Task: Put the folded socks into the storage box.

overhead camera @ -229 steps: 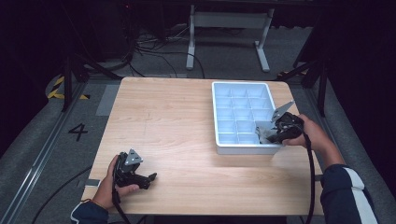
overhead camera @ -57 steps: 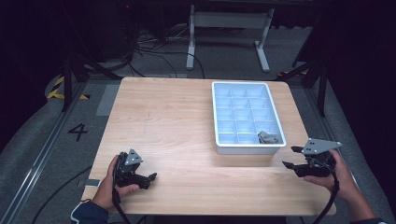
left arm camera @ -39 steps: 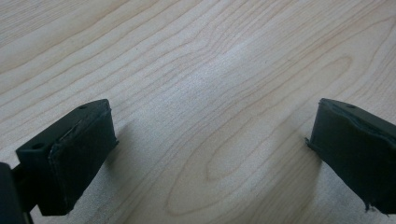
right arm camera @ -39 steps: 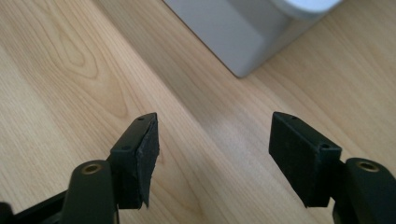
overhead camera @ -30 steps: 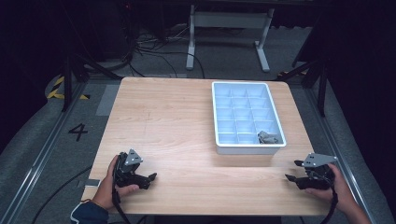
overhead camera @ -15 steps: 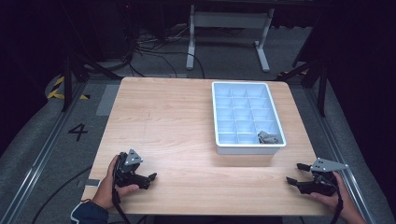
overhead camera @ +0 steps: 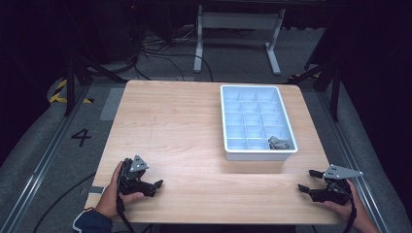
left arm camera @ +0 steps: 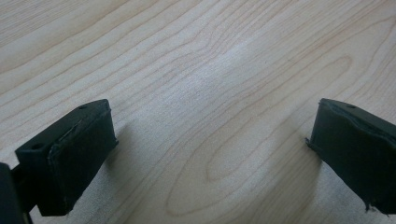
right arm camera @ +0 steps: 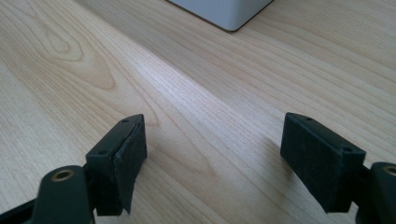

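The small grey thing (overhead camera: 278, 142) lies in the white tray (overhead camera: 229, 128), in the box at the tray's near right corner, but it is too small and blurry to tell what it is, and the tray wall hides its bottom. The tray sits toward the far right part of the table (overhead camera: 180, 121). The left claw (overhead camera: 154, 186) rests released near the table's near left corner, and the right claw (overhead camera: 307, 181) sits by the near right corner, its jaws just opened wide with nothing between them.
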`<control>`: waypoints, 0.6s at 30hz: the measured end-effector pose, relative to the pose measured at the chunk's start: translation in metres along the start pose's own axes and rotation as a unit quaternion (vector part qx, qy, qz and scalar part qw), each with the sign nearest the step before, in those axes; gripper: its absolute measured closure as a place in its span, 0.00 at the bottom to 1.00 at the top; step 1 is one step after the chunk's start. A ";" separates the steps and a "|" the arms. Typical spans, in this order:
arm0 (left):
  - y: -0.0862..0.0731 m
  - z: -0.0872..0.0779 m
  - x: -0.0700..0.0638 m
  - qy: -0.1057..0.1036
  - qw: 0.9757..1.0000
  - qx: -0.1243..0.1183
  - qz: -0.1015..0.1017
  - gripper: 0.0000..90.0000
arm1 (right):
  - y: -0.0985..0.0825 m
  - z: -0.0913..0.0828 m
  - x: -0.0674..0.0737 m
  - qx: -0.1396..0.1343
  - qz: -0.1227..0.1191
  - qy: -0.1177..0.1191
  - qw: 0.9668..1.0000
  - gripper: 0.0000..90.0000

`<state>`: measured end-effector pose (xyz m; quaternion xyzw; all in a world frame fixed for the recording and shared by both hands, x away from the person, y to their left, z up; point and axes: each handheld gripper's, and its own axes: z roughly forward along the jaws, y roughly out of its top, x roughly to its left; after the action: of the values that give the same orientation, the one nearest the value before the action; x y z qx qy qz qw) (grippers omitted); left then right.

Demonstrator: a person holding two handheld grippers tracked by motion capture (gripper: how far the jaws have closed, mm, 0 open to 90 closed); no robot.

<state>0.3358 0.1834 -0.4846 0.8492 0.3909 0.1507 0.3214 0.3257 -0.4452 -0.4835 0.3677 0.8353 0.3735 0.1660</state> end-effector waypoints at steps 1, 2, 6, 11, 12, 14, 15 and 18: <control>0.000 0.000 0.000 0.000 1.000 0.000 -0.001 0.00 | 0.000 0.000 0.000 0.000 0.000 0.000 1.000 0.26; 0.000 0.000 0.000 -0.001 1.000 0.001 -0.001 0.00 | 0.000 0.000 0.000 0.000 0.000 0.000 1.000 0.26; 0.000 0.000 0.000 -0.001 1.000 0.001 -0.001 0.00 | 0.000 0.000 0.000 0.000 0.000 0.000 1.000 0.26; 0.000 0.000 0.000 -0.001 1.000 0.000 -0.001 0.00 | 0.000 0.000 0.000 0.000 0.000 0.000 1.000 0.26; 0.000 0.000 0.000 -0.001 1.000 0.000 -0.002 0.00 | 0.000 0.000 0.000 0.000 0.000 0.000 1.000 0.26; 0.000 0.000 0.000 -0.001 1.000 0.001 0.000 0.00 | 0.000 0.000 0.000 0.000 0.000 0.000 1.000 0.26; 0.000 0.000 0.000 -0.001 1.000 0.001 -0.001 0.00 | 0.000 0.000 0.000 0.000 0.000 0.000 1.000 0.26; 0.000 0.000 0.000 -0.001 1.000 0.000 -0.001 0.00 | 0.000 0.000 0.000 0.000 0.000 0.000 1.000 0.26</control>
<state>0.3357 0.1834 -0.4846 0.8492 0.3912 0.1497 0.3215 0.3257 -0.4452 -0.4836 0.3680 0.8352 0.3736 0.1660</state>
